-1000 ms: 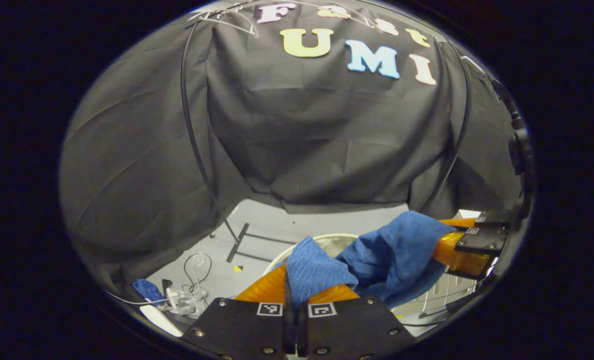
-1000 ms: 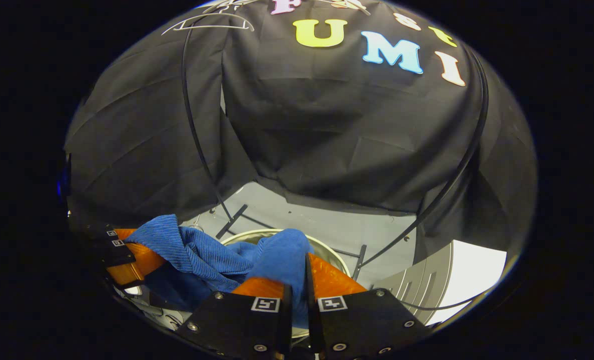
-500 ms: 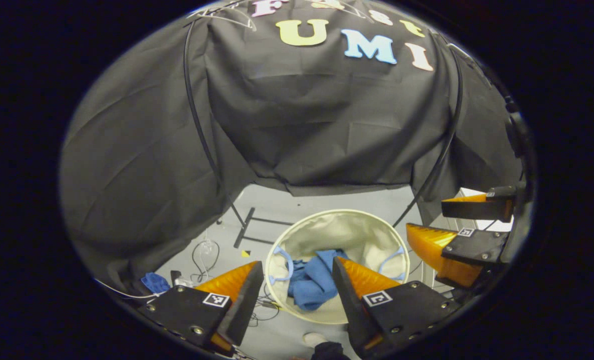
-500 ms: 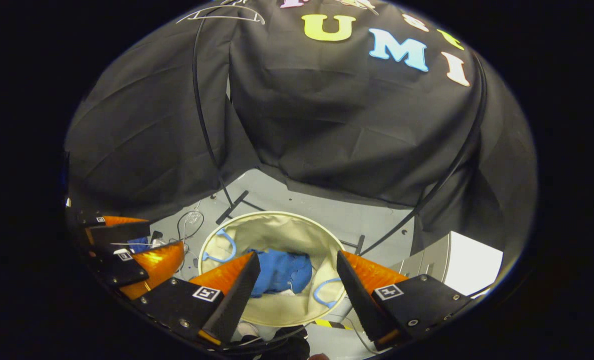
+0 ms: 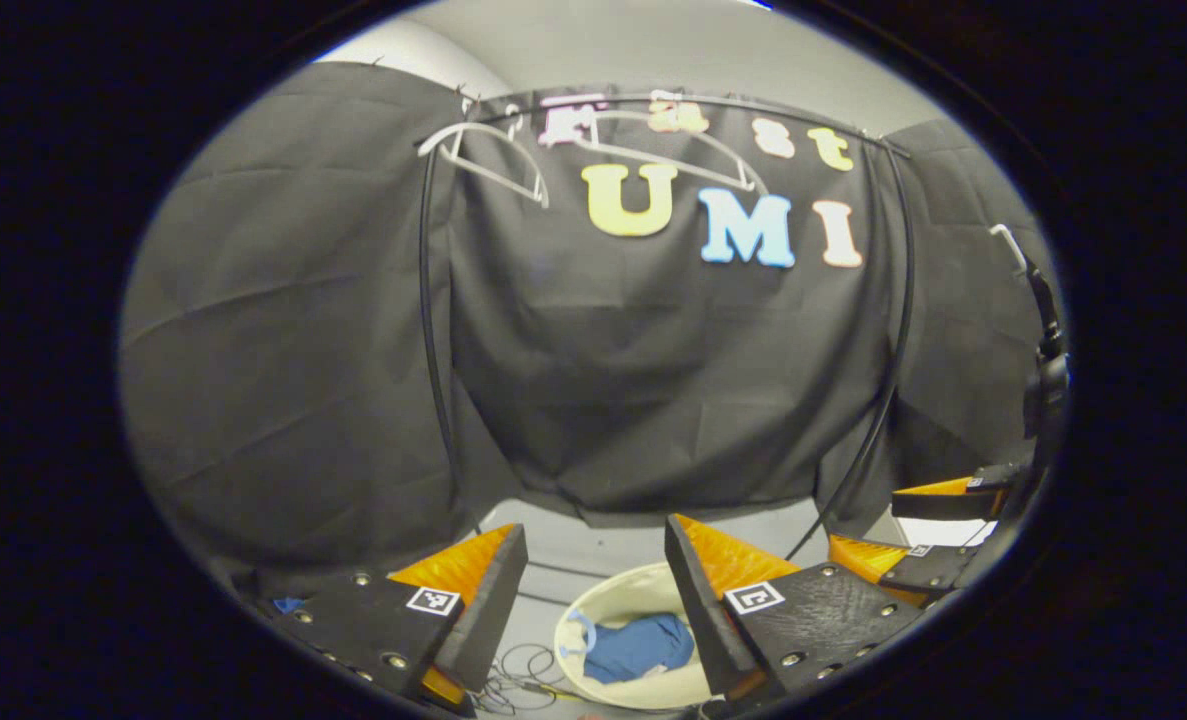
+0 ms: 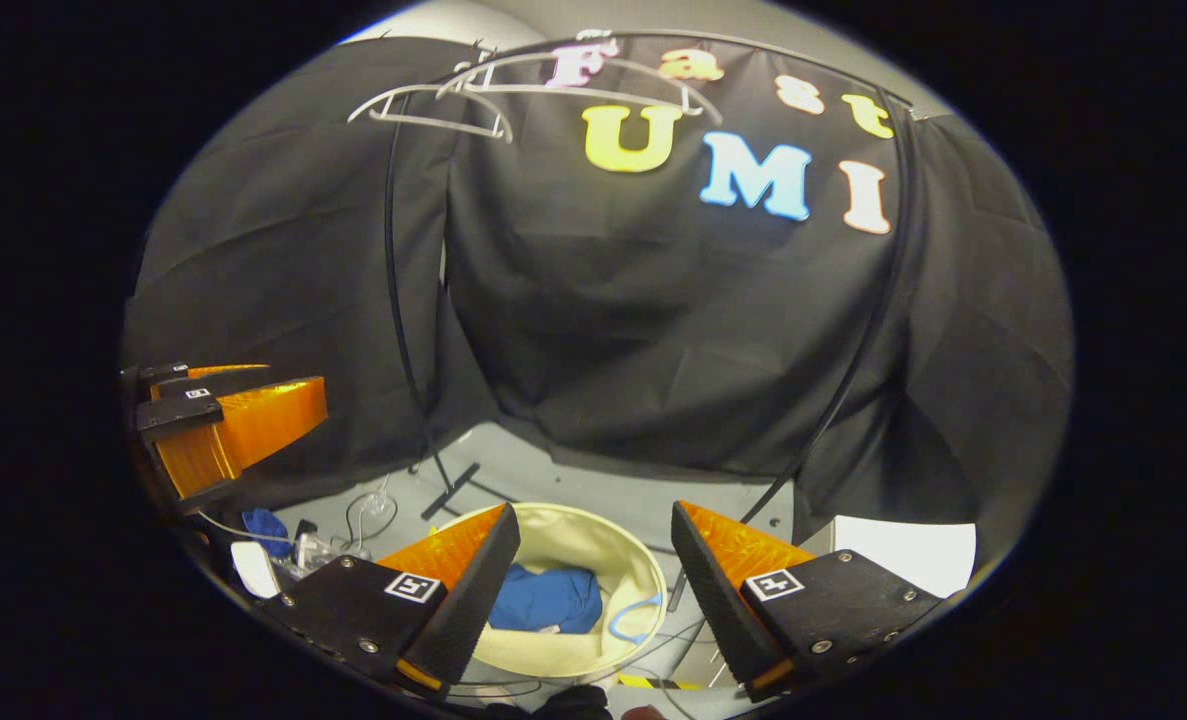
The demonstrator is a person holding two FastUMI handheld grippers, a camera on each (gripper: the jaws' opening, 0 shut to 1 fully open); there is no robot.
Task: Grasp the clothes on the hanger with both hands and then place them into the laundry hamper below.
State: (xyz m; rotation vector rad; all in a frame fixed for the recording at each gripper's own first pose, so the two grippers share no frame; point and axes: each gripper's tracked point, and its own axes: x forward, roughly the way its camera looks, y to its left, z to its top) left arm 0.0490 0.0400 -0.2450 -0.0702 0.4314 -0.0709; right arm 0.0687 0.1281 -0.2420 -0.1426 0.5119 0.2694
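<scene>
The blue clothes (image 6: pixel 545 598) lie crumpled in the bottom of the cream laundry hamper (image 6: pixel 625 560) on the grey floor (image 6: pixel 593 480), and neither gripper touches them. In the right gripper view the right gripper (image 6: pixel 593 575) hangs above the hamper with its fingers spread wide and empty; the near finger hides the left edge of the cloth and part of the hamper's rim, so only a piece of the garment can be made out, along with a blue loop handle (image 6: pixel 631 620) on the inner wall. In the left gripper view the left gripper (image 5: pixel 593 585) is likewise released, fingers apart with nothing between them, and the clothes (image 5: pixel 638 645) and hamper (image 5: pixel 603 605) sit low between them, cut off by the bottom edge and by the right-hand finger. The left gripper also appears at the left side of the right gripper view, partly cropped, its fingers apart. The other gripper shows at the right margin of the left gripper view, too squeezed to read in detail. White hangers (image 6: pixel 433 105) hang bare on the black rail (image 6: pixel 753 45) near the top. Loose cables (image 6: pixel 368 515) and a small blue item (image 6: pixel 265 528) lie on the floor left of the hamper, too small to identify.
</scene>
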